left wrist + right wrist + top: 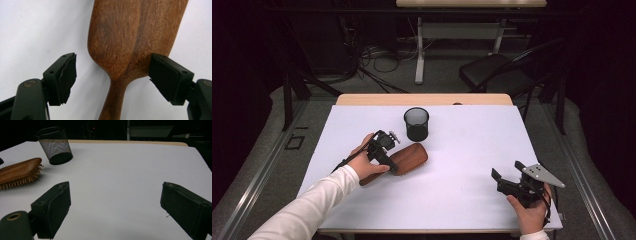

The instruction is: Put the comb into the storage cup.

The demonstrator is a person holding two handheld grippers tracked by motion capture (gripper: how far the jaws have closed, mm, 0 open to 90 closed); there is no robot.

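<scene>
hairbrush (130, 42) between spread left jaws

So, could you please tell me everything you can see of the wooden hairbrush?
The hairbrush is reddish-brown wood with a broad oval head narrowing to a slim handle. It lies bristles down on the white table, smooth back up, short pale bristles showing along its edge, just in front of the mesh cup. The left gripper hangs open over its neck; whether it touches is unclear.
</scene>
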